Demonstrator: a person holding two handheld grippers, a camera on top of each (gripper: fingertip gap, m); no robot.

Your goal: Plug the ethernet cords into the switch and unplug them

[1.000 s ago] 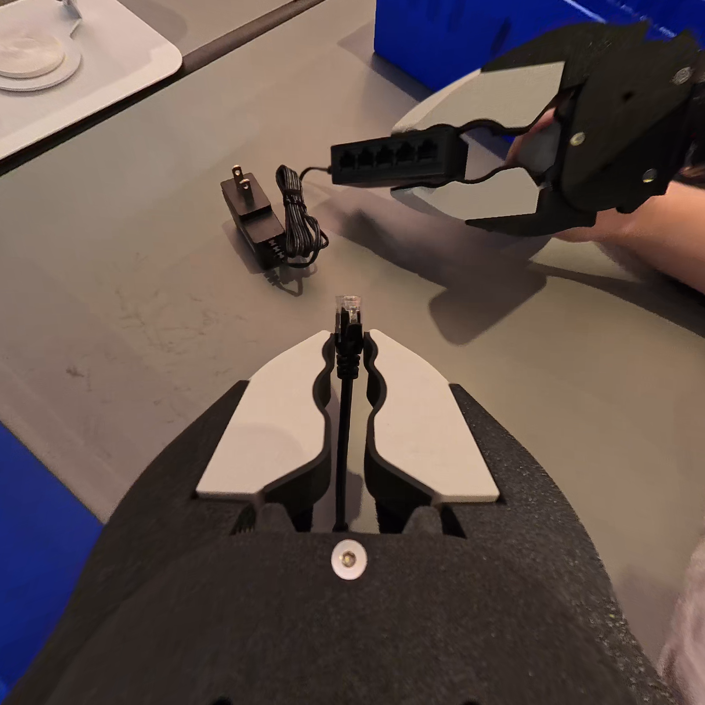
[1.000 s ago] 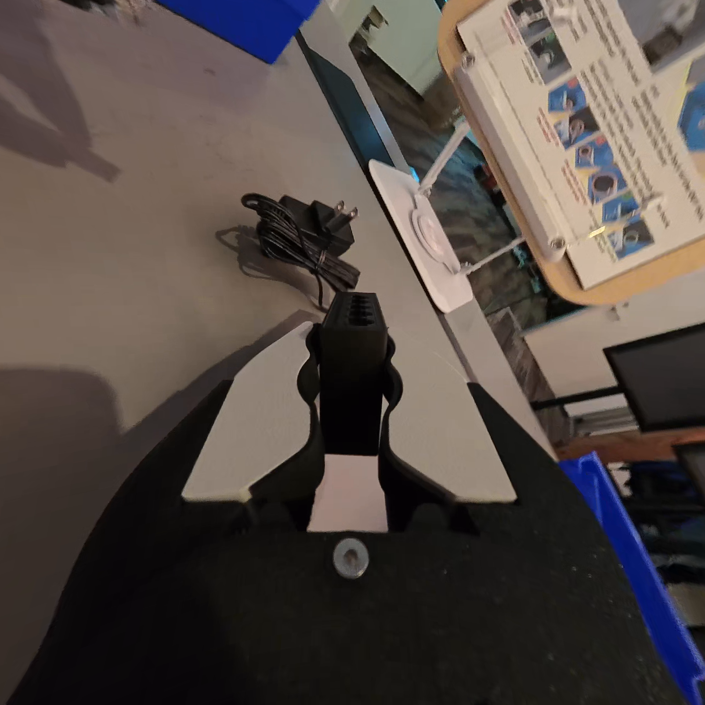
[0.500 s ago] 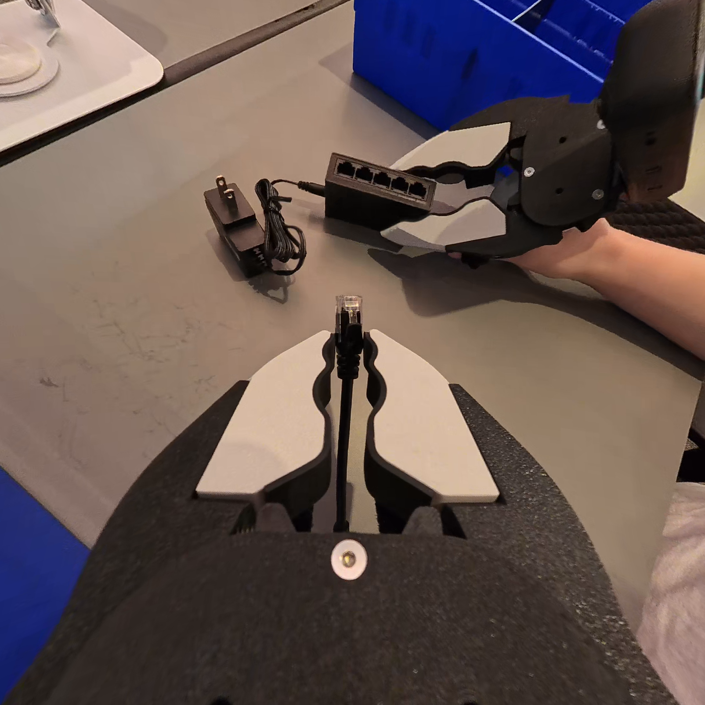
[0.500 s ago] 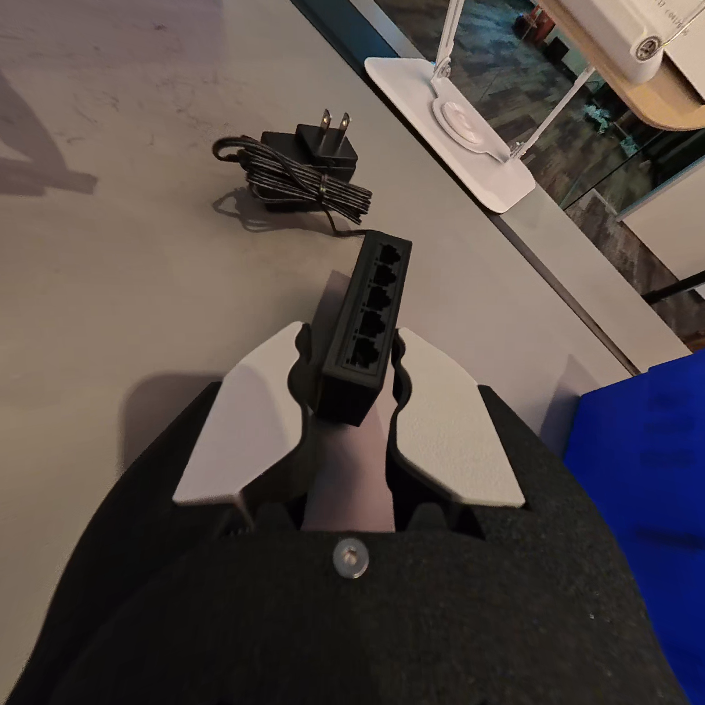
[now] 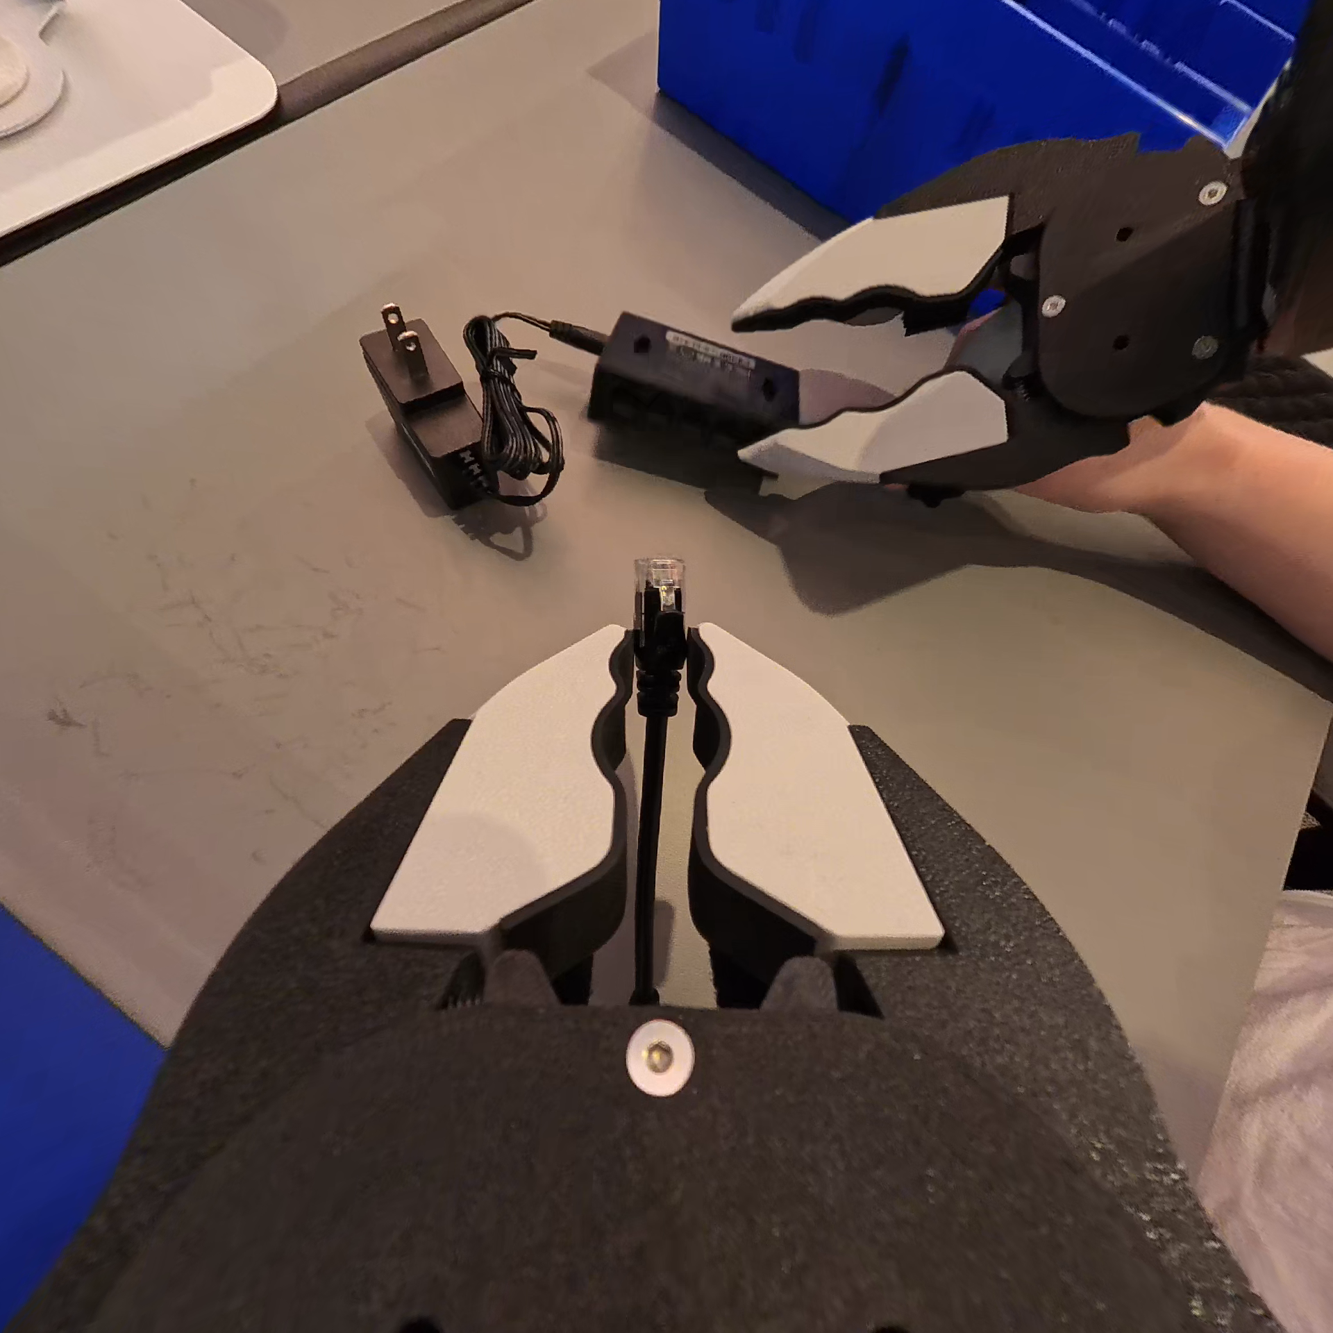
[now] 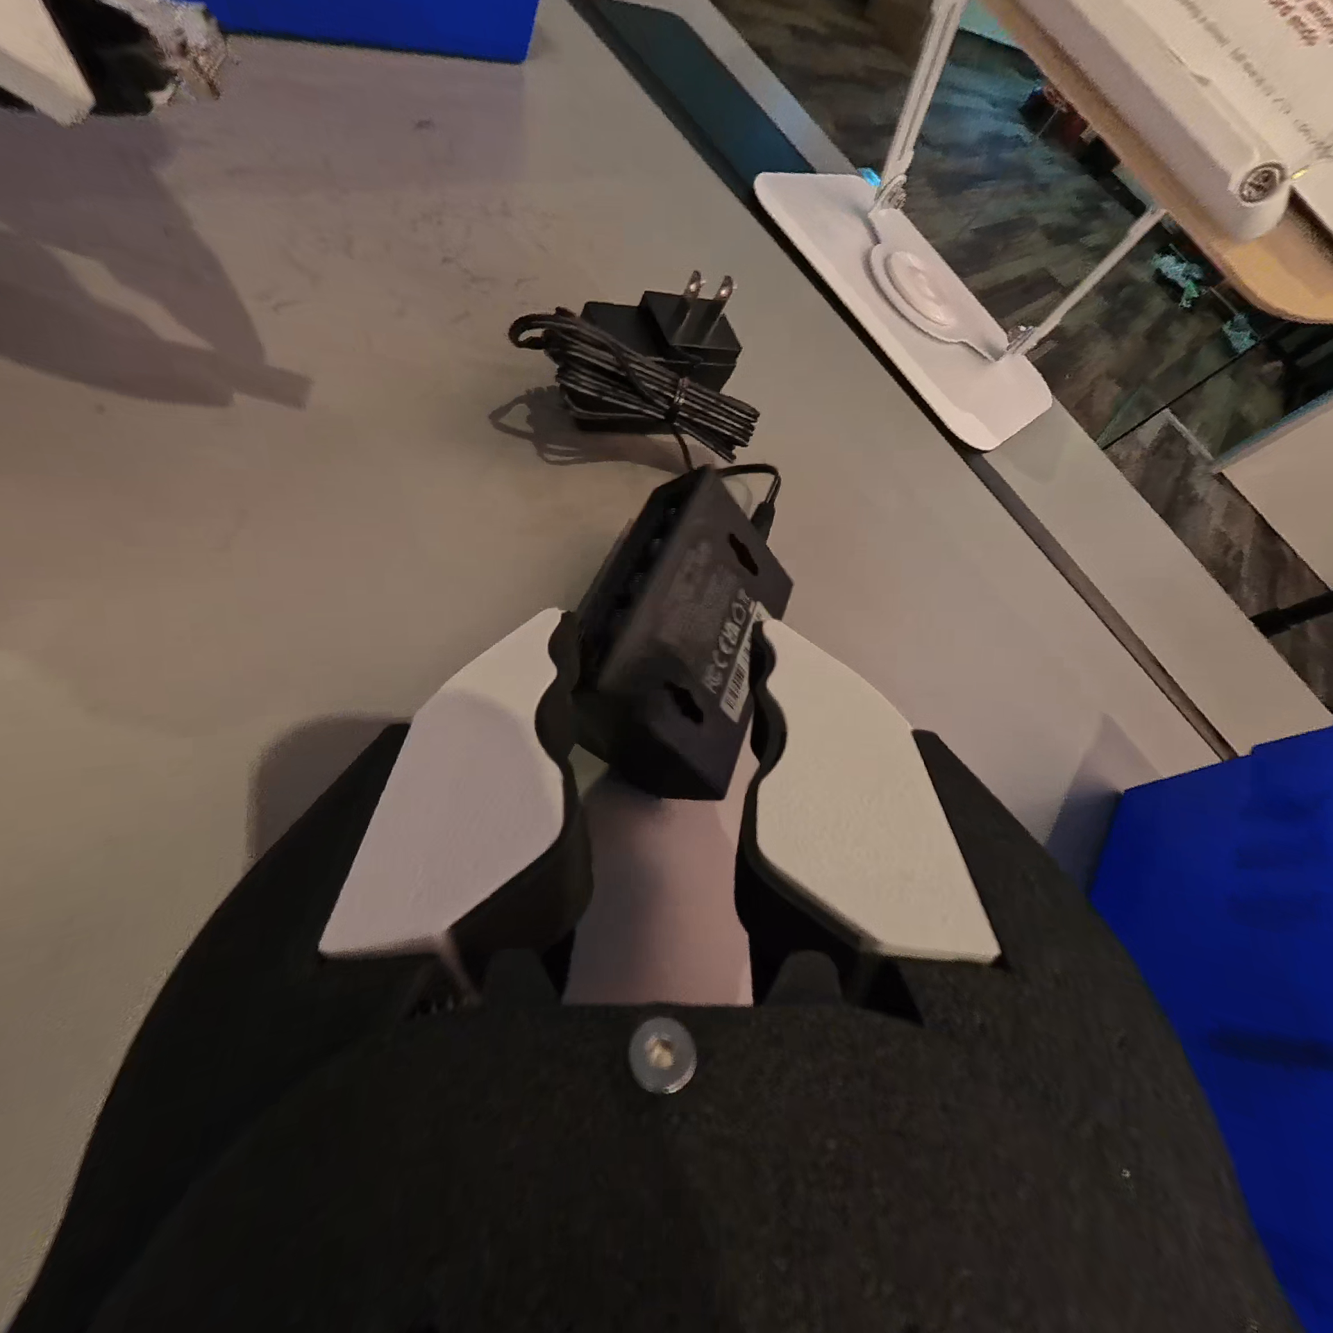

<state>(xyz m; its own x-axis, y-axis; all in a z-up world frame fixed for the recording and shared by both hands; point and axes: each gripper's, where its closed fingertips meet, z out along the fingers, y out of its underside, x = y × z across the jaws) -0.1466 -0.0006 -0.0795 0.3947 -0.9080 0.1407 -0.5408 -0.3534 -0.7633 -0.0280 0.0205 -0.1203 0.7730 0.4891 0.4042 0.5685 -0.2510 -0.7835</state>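
Switch [image 5: 692, 375], a small black plastic box, lay tipped at centre frame between my released right claw [image 5: 743, 386]; my left claw [image 5: 660, 635] gripped the black ethernet cord [image 5: 658, 613]. Ports should face the plug before insertion.

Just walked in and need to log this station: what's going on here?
A person works two handheld grippers over a grey table. The left gripper has its jaws shut on a black ethernet cord, clear plug pointing forward. The right gripper has its jaws spread around a black switch lying label-side up on the table. Nothing is plugged in yet. The switch's power adapter lies alongside.
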